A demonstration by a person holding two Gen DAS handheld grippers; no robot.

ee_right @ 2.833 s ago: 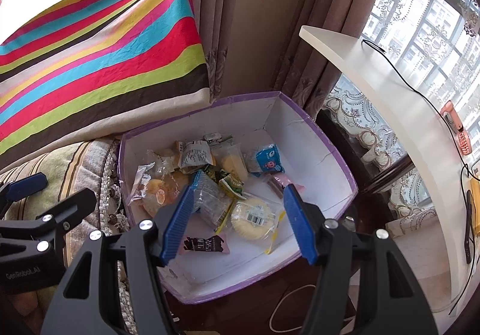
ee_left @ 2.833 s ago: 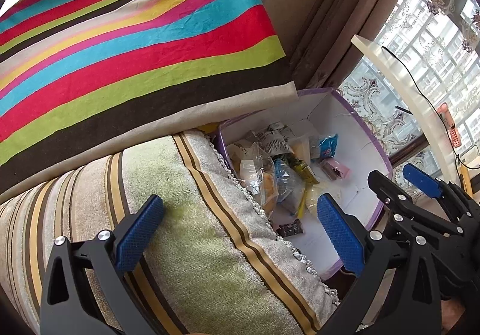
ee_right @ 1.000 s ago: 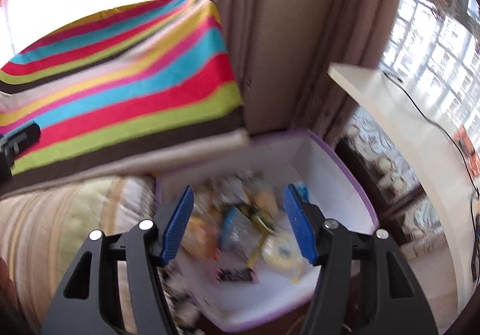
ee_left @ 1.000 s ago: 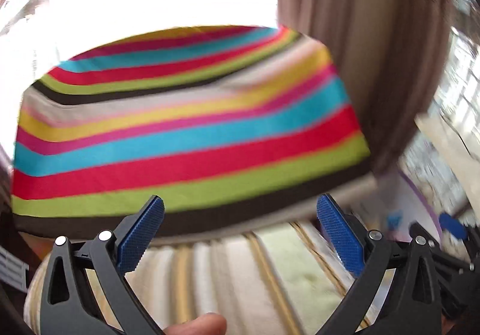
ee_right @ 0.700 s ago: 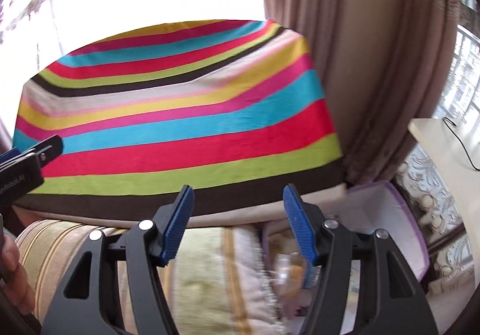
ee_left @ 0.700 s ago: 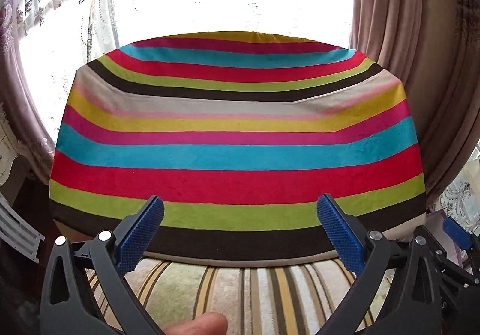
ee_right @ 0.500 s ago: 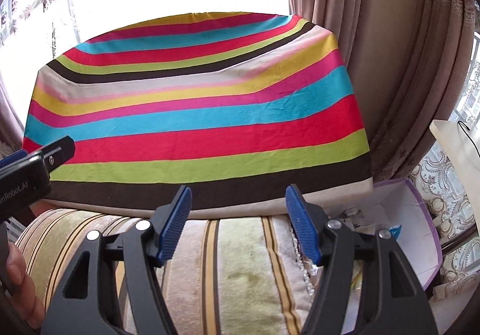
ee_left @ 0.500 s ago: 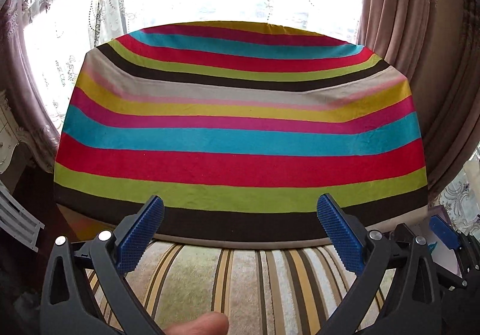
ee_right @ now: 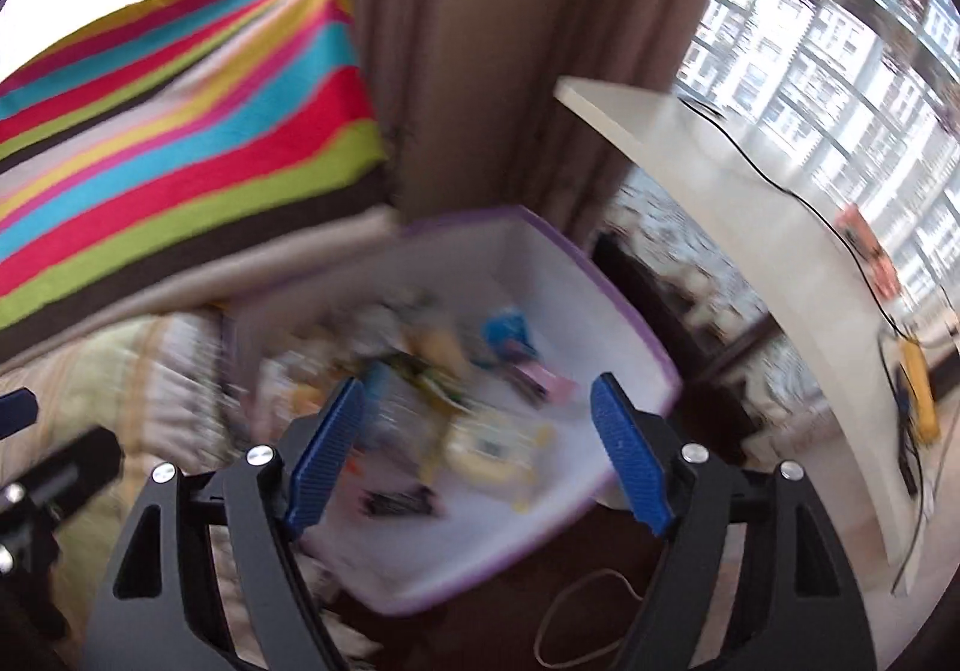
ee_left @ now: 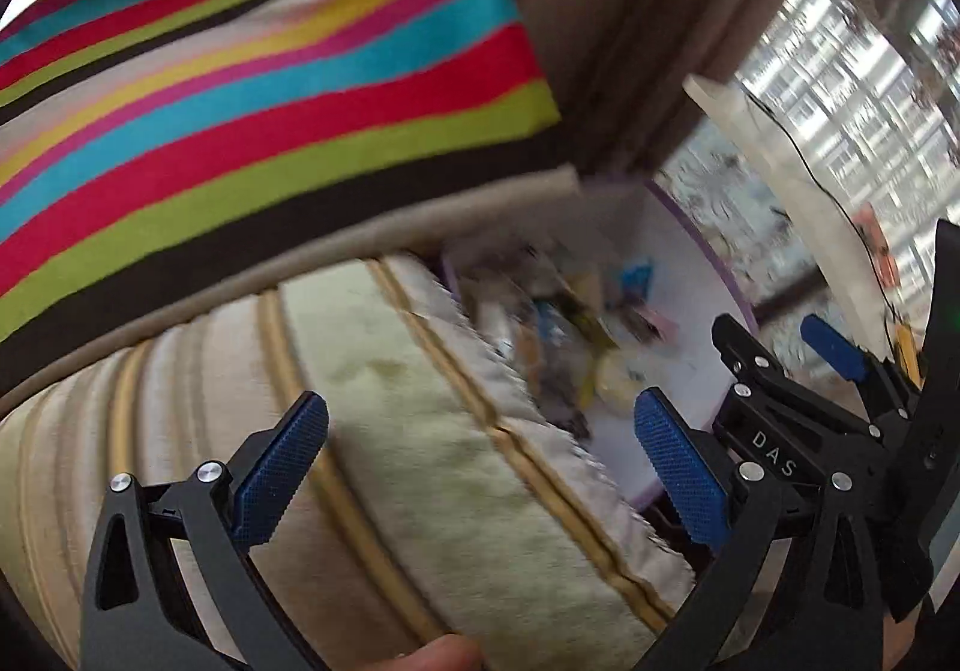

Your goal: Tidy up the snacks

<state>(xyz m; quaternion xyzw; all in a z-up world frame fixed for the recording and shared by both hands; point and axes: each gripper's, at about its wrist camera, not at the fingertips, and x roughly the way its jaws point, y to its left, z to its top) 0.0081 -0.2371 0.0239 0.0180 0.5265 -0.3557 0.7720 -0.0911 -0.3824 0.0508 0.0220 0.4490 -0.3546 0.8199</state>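
A white box with a purple rim (ee_right: 624,305) stands beside the sofa and holds several wrapped snacks, blurred by motion: a round yellow pack (ee_right: 486,449), a blue pack (ee_right: 507,332), a pink pack (ee_right: 549,383) and a dark bar (ee_right: 399,502). My right gripper (ee_right: 474,449) is open and empty, above the box's near side. My left gripper (ee_left: 480,461) is open and empty over the striped sofa cushion (ee_left: 420,461); the box (ee_left: 714,275) lies to its right.
A bright striped blanket (ee_left: 240,101) covers the sofa back. Brown curtains (ee_right: 480,41) hang behind the box. A white curved desk (ee_right: 750,203) with a black cable stands at the right by the window. A thin cord loop (ee_right: 585,623) lies on the dark floor.
Both grippers have swung from facing the striped blanket back down and right toward the snack box. The views are motion-blurred. Both stay open and empty.
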